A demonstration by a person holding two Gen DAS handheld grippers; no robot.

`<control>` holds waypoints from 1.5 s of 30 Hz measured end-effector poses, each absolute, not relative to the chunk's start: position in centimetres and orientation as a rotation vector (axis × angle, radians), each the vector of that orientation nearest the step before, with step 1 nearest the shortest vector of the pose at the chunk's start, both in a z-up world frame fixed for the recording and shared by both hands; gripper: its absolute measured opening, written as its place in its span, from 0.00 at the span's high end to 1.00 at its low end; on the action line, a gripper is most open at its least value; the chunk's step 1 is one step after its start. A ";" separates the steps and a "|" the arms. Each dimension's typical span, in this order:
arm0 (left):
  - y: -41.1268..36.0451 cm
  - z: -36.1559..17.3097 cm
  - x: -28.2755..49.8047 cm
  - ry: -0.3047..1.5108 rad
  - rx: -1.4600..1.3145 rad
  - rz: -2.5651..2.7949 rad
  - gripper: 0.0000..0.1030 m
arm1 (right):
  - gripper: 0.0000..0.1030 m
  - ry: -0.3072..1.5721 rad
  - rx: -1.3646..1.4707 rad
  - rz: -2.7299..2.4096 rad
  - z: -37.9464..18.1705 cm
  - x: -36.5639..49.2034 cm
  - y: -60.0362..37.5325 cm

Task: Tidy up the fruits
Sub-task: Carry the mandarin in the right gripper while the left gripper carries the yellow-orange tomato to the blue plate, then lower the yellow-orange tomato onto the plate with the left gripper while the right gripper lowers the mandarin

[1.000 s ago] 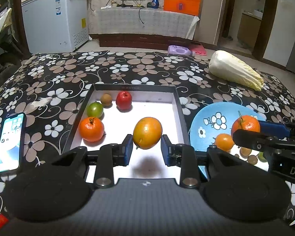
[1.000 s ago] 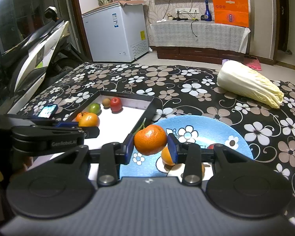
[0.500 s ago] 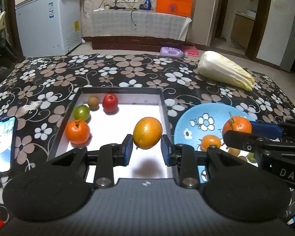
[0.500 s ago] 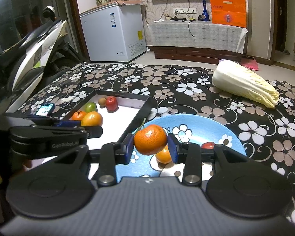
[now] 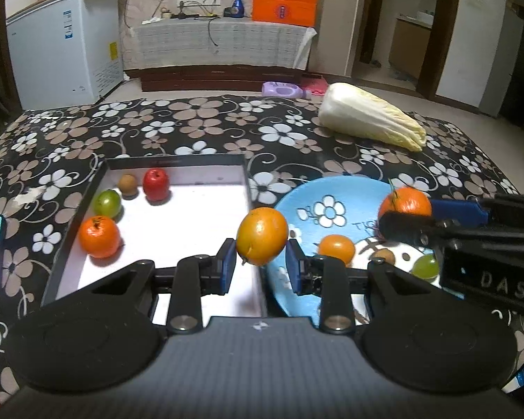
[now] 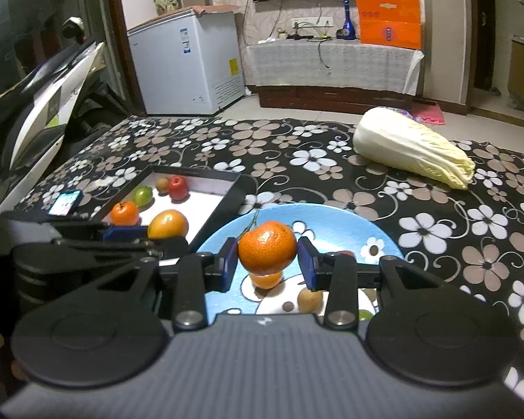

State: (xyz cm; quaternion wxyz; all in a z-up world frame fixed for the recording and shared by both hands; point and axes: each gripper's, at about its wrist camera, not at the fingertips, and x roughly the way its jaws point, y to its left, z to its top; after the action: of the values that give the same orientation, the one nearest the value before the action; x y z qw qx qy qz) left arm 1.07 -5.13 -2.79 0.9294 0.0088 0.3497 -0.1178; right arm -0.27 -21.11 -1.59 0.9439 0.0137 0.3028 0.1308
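Orange-yellow smooth round fruit [image 5: 262, 236] is pinched between the blue pads of the left gripper [image 5: 261, 267], held up over the right edge of the black-rimmed white-floored tray [image 5: 176, 164], next to the blue flower-print plate [image 5: 335, 188]. Right gripper [image 6: 267, 263] is clamped on a dimpled orange mandarin w/ green stem [image 6: 267, 246], held above the plate. Tray holds another mandarin [image 5: 99, 236], green fruit [image 5: 107, 203], small brown fruit [image 5: 128, 184] & red apple [image 5: 155, 185] along its left/back. Plate has a small orange fruit [image 5: 336, 248], a green one [image 5: 425, 267], brown bits. Pale napa cabbage [image 5: 370, 116] lies well apart on the black floral cloth [image 5: 199, 129]
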 end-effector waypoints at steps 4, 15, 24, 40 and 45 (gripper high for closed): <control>-6.0 -3.0 1.0 0.717 0.027 -0.259 0.65 | 0.61 0.609 0.040 0.248 -1.4 -0.1 -21.6; -7.9 -3.5 0.8 0.730 0.029 -0.309 0.65 | 0.61 0.608 0.065 0.222 -1.4 0.6 -22.6; -9.9 -4.1 0.5 0.741 0.050 -0.359 0.65 | 0.61 0.618 0.062 0.222 -1.6 0.7 -22.8; -12.2 -4.6 0.1 0.749 0.064 -0.417 0.65 | 0.61 0.630 0.064 0.215 -1.9 0.8 -23.3; -12.9 -4.8 0.0 0.751 0.071 -0.433 0.65 | 0.61 0.637 0.064 0.213 -2.1 0.9 -23.6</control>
State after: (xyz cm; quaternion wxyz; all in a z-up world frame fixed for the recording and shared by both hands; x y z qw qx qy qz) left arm 0.01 -12.86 -4.75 0.9070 0.0343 0.3638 -0.2096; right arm 0.89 -23.57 -2.08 0.9437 0.0312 0.3123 0.1043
